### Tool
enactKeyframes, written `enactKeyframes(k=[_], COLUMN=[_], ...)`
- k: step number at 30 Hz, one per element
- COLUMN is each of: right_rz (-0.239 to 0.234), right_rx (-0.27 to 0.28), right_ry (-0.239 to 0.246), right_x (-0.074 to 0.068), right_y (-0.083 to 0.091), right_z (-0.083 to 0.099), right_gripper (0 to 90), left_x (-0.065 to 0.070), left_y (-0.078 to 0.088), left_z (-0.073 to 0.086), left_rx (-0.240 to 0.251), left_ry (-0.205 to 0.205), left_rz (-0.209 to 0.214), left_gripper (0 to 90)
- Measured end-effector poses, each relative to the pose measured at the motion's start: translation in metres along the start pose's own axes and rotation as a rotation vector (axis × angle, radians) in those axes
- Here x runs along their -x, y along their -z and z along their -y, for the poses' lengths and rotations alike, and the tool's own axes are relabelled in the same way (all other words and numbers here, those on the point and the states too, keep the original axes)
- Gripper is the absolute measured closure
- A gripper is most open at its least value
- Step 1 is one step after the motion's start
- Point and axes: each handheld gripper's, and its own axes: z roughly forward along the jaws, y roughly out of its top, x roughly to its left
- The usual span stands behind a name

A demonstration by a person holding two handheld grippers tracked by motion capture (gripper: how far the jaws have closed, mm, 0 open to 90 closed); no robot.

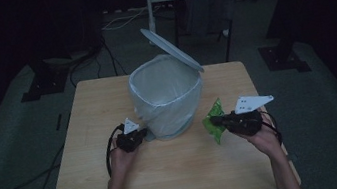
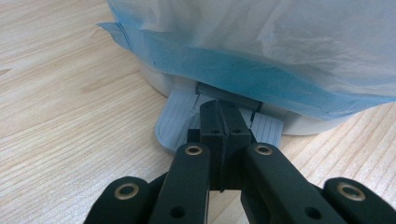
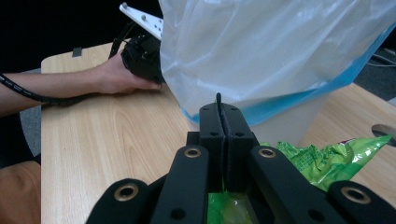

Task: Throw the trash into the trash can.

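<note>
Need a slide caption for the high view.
Left gripper presses the bin pedal, lid up; right gripper holds a green wrapper.

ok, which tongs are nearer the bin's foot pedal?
Left. The left tongs are shut with their tips on the grey foot pedal at the bin's base. The right tongs are off to the bin's other side, shut on a green wrapper.

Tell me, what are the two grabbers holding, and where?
The right gripper pinches the green snack wrapper by its edge. The left gripper holds nothing; its shut jaws rest on the bin's foot pedal.
</note>
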Motion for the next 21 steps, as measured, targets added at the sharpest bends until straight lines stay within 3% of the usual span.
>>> enactKeyframes(k=[21], right_rz=[-0.002], right_rx=[0.082], right_ry=[0.052], right_x=[-0.002], right_y=[0.007], right_z=[-0.038], right_gripper=[88.1], left_x=[0.0], left_y=[0.0], left_z=[0.0], left_rx=[0.0], left_ry=[0.0], left_rz=[0.0], left_gripper=[90.0])
